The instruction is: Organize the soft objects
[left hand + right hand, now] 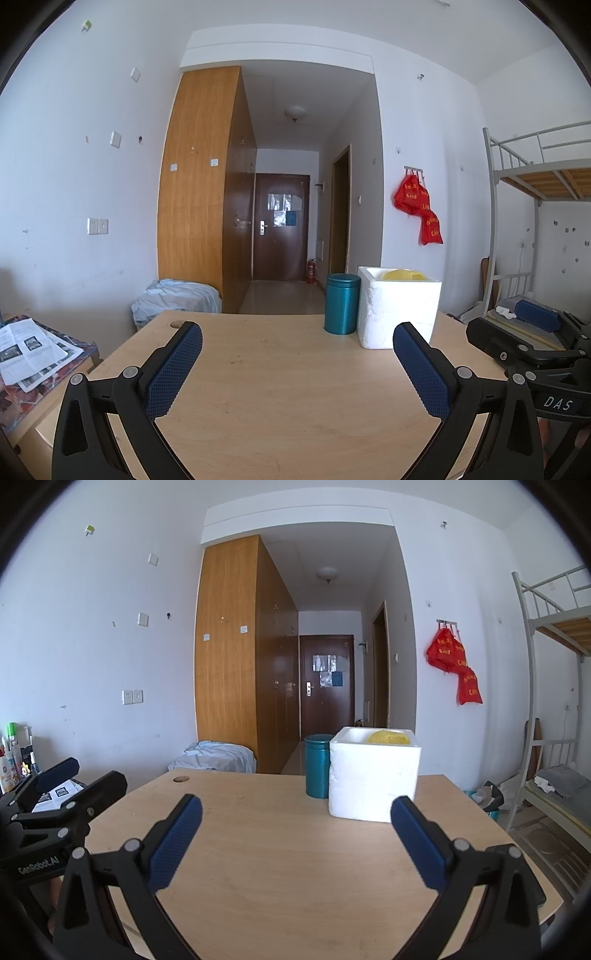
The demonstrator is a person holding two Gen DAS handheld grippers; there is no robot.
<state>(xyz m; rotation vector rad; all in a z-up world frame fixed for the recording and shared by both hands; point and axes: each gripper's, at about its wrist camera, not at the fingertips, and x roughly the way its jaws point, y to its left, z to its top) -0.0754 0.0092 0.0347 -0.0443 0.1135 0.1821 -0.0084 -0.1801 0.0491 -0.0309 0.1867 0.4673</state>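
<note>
- Sitting inside the white foam box point(373, 775) at the far right of the wooden table point(288, 849): a yellow soft object point(388, 736), at about 1 o'clock from the right gripper point(295, 812) and well apart from it.
- Lying likewise at about 1 o'clock from the left gripper point(297, 339) in the left wrist view, the yellow soft object point(404, 274) again beyond the reach of the fingers.
- Showing as a rounded, pale yellow dome with a faintly netted surface, peeking just over the box rim.
- Hiding its lower part behind the box wall; shape and kind below the rim hard to make out.
- Standing upright just beside the box at its 9 o'clock side, possibly touching: a teal canister point(317, 766).
- Gaping wide over bare tabletop, both grippers released, blue pads point(177, 838) spread apart and grasping nothing.
- Poking in at 3 o'clock of the left wrist view, the right gripper point(517, 332); at 9 o'clock of the right wrist view, the left gripper point(74, 779).
- Hanging on the wall at 2 o'clock: red bags point(454, 661), lettering too small to read.
</note>
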